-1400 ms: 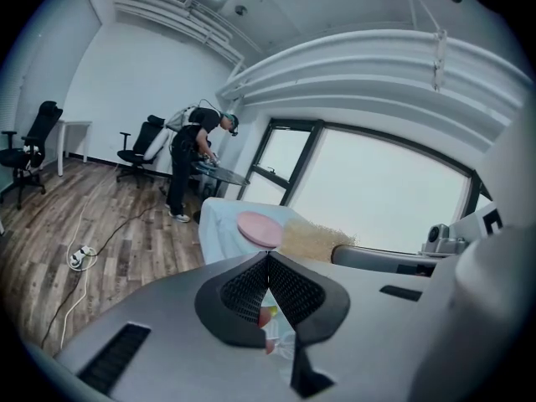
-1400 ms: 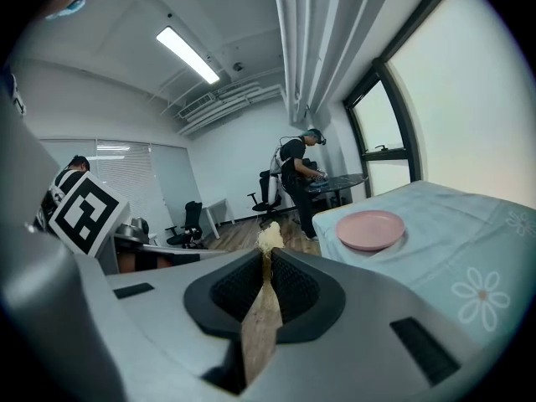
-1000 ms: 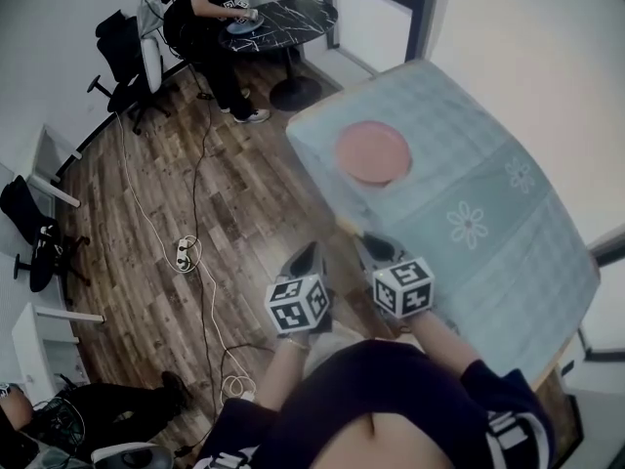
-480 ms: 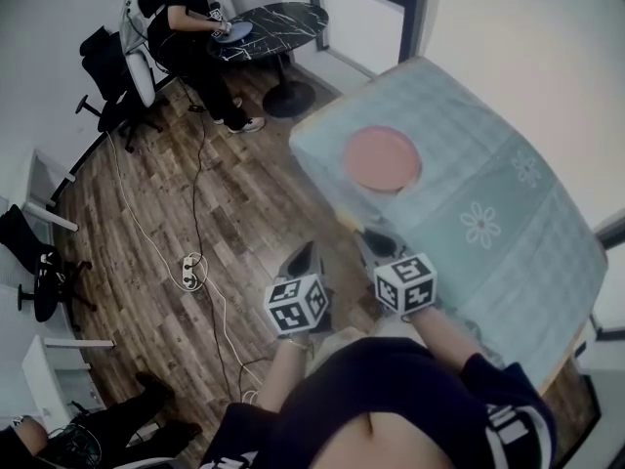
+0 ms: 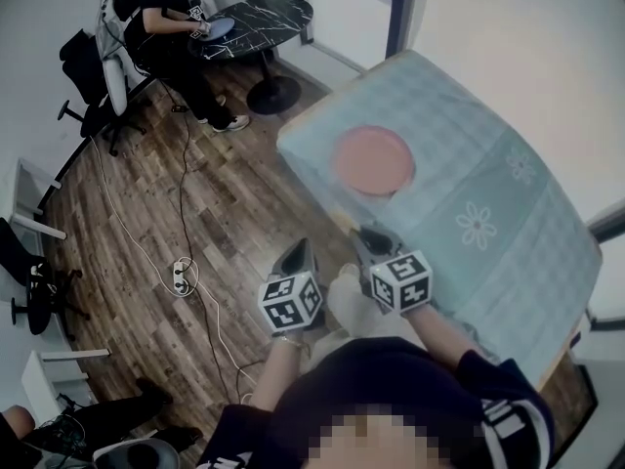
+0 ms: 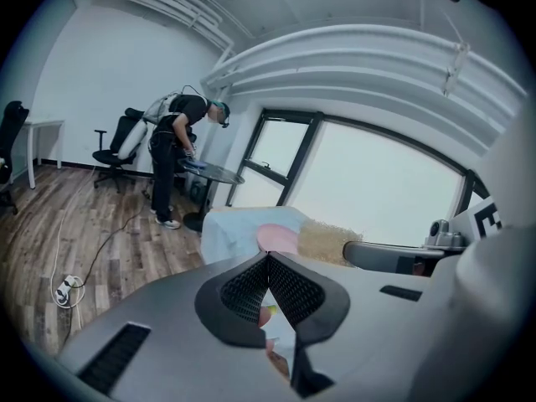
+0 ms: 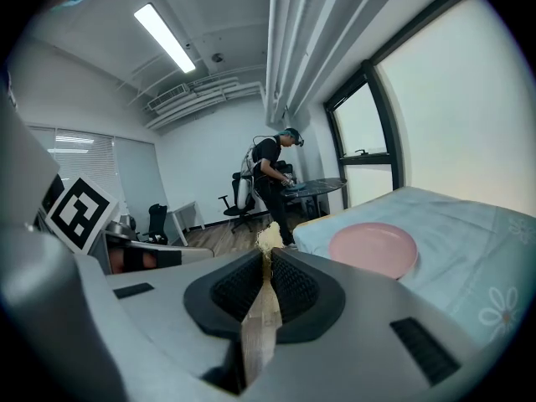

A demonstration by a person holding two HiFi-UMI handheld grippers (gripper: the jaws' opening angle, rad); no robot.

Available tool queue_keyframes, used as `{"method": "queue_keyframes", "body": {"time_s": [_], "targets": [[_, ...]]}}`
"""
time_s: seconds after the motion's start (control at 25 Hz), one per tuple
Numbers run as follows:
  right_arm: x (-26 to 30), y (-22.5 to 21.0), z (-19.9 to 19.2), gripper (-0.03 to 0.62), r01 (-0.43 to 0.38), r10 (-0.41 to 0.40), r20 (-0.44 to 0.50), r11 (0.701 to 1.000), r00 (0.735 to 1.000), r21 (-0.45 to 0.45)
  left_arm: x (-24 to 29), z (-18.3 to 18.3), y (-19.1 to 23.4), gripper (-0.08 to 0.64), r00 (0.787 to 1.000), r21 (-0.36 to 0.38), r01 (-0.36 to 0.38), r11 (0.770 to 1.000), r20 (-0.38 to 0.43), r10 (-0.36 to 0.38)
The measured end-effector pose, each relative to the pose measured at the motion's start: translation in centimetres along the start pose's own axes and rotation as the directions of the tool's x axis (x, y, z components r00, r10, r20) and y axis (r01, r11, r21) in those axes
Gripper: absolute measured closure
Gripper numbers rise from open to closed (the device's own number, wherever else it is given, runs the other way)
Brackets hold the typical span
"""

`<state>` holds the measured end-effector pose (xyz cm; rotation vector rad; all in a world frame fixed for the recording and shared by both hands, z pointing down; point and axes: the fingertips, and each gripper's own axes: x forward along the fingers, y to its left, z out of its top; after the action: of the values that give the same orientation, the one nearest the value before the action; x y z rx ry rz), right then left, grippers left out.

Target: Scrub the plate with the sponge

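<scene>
Reaching step: right gripper (image 7: pixel 268 265) clamps coarse yellow sponge (image 7: pixel 269 234) short of round pink plate (image 5: pixel 373 159). Left gripper (image 6: pixel 268 262) is closed, empty. Next, touch down.

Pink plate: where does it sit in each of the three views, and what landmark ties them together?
Head view: plate upper centre, on the blue tablecloth.
Left gripper view: plate small, at centre.
Right gripper view: plate right of centre.
Shared landmark: the tablecloth under it.

Sponge (image 7: pixel 270 235) looks coarse, plate (image 5: pixel 372 160) smooth and matt, floor (image 5: pixel 225 203) wooden planks.
</scene>
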<state>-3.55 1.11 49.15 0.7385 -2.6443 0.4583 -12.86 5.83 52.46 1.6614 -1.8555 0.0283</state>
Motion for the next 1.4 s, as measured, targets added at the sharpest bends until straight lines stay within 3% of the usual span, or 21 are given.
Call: {"method": "queue_keyframes", "body": {"time_s": [0.32,0.8,1.16,1.4], "targets": [[4.6,-3.2,2.4,0.555,0.009,-0.01,0.027,1.0,1.0,0.024,4.8,2.0,1.3,0.549,0.999,0.005,0.016,1.0,-0.037,-0.016],[9.2,-10.4,6.0,0.555,0.087,-0.088,0.034,0.996,0.996,0.036,14.1,5.9,0.8,0.549,0.992,0.038,0.101,0.994,-0.079,-0.098],[10.9,-15.4,7.1,0.555,0.167,-0.168,0.023,0.985,0.985,0.043,20.0,6.3,0.8,0.549,0.98,0.027,0.141,0.99,-0.143,-0.136],[12.1,-19.2,6.3,0.555,0.232,-0.232,-0.012,0.972,0.973,0.03,24.3,5.5,0.5,0.546,0.962,0.05,0.188,0.981,-0.213,-0.173]]}}
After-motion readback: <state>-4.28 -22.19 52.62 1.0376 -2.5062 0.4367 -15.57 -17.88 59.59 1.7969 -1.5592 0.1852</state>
